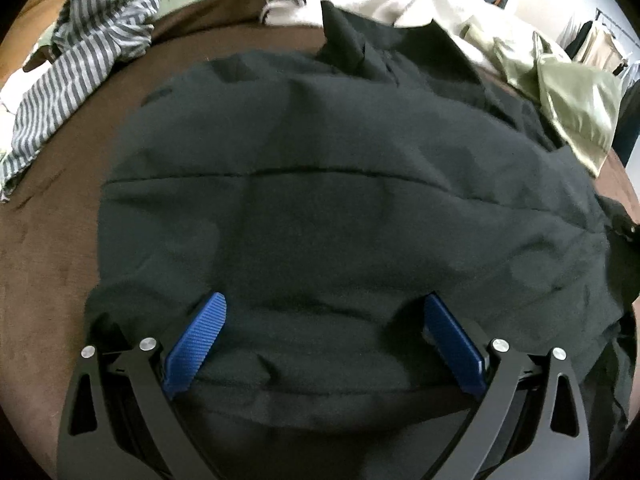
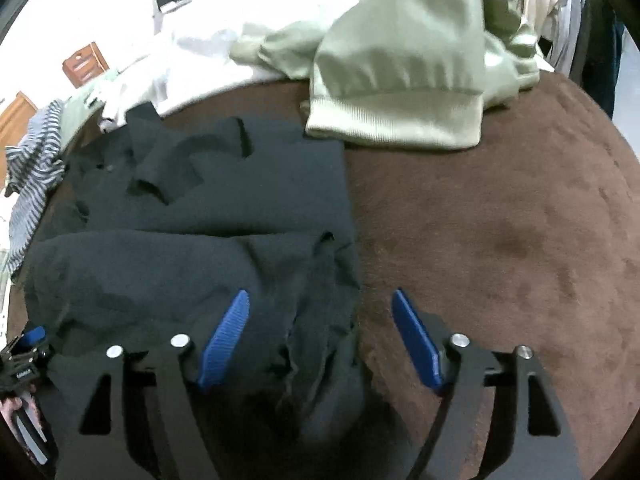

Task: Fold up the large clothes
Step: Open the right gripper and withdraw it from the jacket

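left tool (image 1: 324, 334): blue pads spread wide, holding nothing, over the near hem of the black garment (image 1: 320, 200)
right tool (image 2: 320, 336): wide apart, empty, straddling the garment's right edge
black garment: partly folded on the brown surface (image 2: 500, 220)
far right: pale green sweatshirt (image 2: 400, 80)
far left: striped shirt (image 1: 88, 40)

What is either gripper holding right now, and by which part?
Nothing. Left gripper and right gripper are both open over the near edge of the dark garment, fabric between the fingers but not pinched.

No legible text anywhere.
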The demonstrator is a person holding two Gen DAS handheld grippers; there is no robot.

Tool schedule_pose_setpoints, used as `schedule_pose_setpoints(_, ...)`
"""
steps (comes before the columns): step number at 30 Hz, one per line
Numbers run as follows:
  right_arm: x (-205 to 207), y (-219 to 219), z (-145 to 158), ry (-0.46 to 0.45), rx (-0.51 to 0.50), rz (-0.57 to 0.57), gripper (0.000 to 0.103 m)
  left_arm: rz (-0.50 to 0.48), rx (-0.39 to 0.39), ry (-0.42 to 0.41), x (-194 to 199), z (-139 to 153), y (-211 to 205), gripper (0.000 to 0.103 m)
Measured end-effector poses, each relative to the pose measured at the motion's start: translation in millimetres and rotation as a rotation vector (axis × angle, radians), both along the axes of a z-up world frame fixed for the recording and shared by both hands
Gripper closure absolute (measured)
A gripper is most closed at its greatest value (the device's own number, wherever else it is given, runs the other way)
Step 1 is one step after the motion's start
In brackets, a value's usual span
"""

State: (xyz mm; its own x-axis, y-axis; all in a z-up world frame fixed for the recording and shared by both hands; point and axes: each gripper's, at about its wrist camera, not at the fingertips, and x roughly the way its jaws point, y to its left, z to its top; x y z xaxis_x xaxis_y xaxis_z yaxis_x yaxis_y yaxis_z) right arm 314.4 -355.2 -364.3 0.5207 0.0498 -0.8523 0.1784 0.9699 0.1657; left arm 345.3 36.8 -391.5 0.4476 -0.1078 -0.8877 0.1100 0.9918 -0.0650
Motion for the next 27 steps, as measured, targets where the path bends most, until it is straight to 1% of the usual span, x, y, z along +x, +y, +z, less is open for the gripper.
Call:
schedule_pose_setpoints(2, -10.7, 0.5, 12.7, -0.025, 0.009, 0.021, 0.027, 0.003, 0.021, -0.023, -6.2, 12.3, -0.2, 0.006)
schedule_pose_setpoints(4, -24.0, 2.0, 26.7, -0.043, -0.002, 0.041, 0.023, -0.02, 0.045, -0.049, -15.4, 30.9, -2.6, 0.006)
schedule_pose_setpoints(7, -46.5, 4.3, 50.7, -0.075, -0.005, 0.071, 0.021, -0.028, 0.046, -0.082, -31.8, 60.5, -0.7, 0.006)
schedule_pose_setpoints(9, -58.1, 5.2, 64.7, -0.084, 0.002, 0.09, 0.021, -0.017, 0.047, -0.101, -47.5, 80.7, 2.8, 0.006)
schedule_pose_setpoints(11, -73.3, 6.6, 79.9, -0.087, 0.011, 0.107, 0.02, -0.001, 0.048, -0.101, -63.7, 96.6, 5.7, 0.006)
schedule_pose_setpoints(12, -80.6, 6.9, 87.6, -0.095, 0.014, 0.114, 0.02, 0.003, 0.048, -0.102, -69.0, 101.1, 6.2, 0.006)
schedule_pose_setpoints(15, -107.4, 7.8, 111.3, -0.109, -0.001, 0.124, 0.017, 0.036, 0.051, -0.113, -102.9, 121.1, 12.4, 0.006)
schedule_pose_setpoints(18, -132.0, 8.5, 122.4, -0.096, 0.024, 0.123, 0.017, 0.06, 0.036, -0.112, -131.4, 130.0, 15.8, 0.006)
schedule_pose_setpoints(21, -158.4, 10.7, 125.9, -0.078, 0.021, 0.136, 0.017, 0.091, 0.032, -0.109, -164.1, 133.4, 17.4, 0.006)
schedule_pose_setpoints(22, -166.3, 10.9, 125.1, -0.071, 0.019, 0.139, 0.017, 0.112, 0.022, -0.115, -179.7, 133.7, 19.5, 0.006)
schedule_pose_setpoints(24, -181.7, 10.0, 119.1, -0.042, 0.016, 0.137, 0.017, 0.138, 0.009, -0.114, -198.3, 131.1, 20.8, 0.006)
schedule_pose_setpoints(27, -211.9, 5.1, 102.4, 0.012, 0.011, 0.119, 0.017, 0.163, 0.016, -0.102, -227.2, 120.7, 24.0, 0.006)
